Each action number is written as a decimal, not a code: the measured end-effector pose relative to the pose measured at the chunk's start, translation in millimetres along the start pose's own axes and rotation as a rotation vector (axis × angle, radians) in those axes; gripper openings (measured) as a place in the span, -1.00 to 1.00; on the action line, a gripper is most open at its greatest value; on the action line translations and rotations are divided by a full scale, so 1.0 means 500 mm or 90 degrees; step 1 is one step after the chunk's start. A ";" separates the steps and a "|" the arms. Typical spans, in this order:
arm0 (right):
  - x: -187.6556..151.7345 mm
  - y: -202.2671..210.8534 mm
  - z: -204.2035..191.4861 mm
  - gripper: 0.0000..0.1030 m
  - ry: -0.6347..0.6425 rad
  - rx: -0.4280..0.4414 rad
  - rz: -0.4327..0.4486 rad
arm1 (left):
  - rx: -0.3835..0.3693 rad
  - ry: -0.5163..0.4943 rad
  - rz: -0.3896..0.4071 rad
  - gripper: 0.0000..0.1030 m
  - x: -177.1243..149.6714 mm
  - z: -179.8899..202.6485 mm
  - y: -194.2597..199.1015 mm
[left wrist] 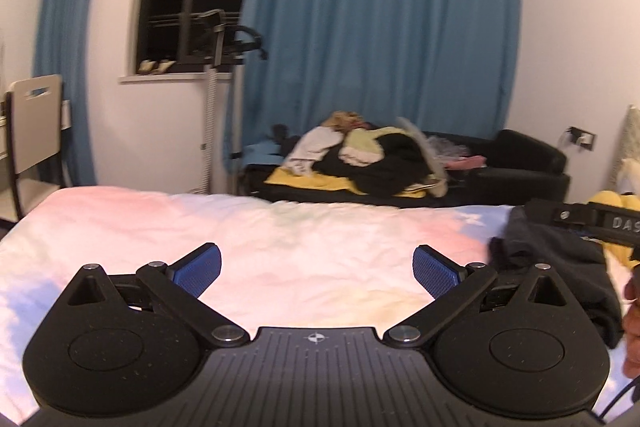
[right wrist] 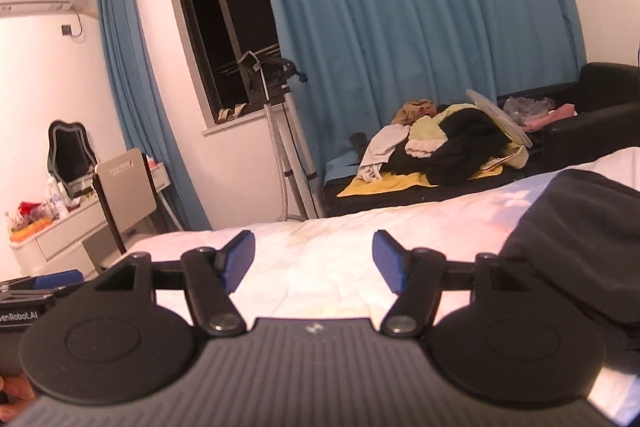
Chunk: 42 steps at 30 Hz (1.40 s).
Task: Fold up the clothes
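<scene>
A dark grey garment point(left wrist: 560, 259) lies crumpled on the pastel bedsheet point(left wrist: 280, 235) at the right side of the bed. It also shows in the right wrist view point(right wrist: 576, 227), to the right of my right gripper. My left gripper point(left wrist: 317, 273) is open and empty, held above the bare sheet, left of the garment. My right gripper point(right wrist: 313, 261) is open and empty above the sheet point(right wrist: 320, 247). The right gripper's body shows at the far right of the left wrist view point(left wrist: 600, 223). The left gripper's blue pad shows at the left edge of the right wrist view point(right wrist: 56, 279).
A black sofa point(left wrist: 520, 155) behind the bed holds a pile of clothes point(left wrist: 368, 155) on a yellow towel. Blue curtains point(left wrist: 380, 27) hang behind. A garment steamer stand point(right wrist: 288, 131) stands by the window. A chair point(right wrist: 124, 187) and a dressing table point(right wrist: 60, 223) are at left.
</scene>
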State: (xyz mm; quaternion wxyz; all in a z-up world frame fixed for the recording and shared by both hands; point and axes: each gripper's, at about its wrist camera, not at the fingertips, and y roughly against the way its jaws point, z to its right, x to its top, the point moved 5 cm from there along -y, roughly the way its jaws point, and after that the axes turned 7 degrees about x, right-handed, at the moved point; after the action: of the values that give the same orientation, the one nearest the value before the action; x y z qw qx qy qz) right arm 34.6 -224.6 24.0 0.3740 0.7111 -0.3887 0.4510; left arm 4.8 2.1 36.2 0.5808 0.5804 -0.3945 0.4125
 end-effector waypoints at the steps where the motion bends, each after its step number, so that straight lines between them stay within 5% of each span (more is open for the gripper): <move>1: -0.006 -0.006 -0.008 0.28 0.010 -0.002 0.001 | 0.009 0.006 -0.002 0.99 -0.008 -0.010 -0.006; 5: -0.031 -0.020 -0.014 0.32 0.061 -0.011 0.013 | 0.023 0.030 -0.010 0.99 -0.038 -0.032 -0.028; 20: -0.101 -0.077 0.037 0.43 0.051 -0.036 -0.020 | 0.054 0.017 -0.019 0.99 -0.067 -0.021 -0.073; 28: -0.107 -0.073 0.036 1.00 0.049 -0.039 -0.018 | 0.057 0.013 -0.025 0.99 -0.074 -0.018 -0.073; 42: -0.108 -0.056 0.029 1.00 0.070 -0.058 -0.002 | 0.069 -0.012 -0.012 0.99 -0.076 -0.012 -0.060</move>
State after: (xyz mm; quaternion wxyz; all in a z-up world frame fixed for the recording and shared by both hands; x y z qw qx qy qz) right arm 48.8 -214.1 -36.0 0.4277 0.6681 -0.3863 0.4706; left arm 19.4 7.9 -10.0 0.5485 0.6188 -0.3712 0.4224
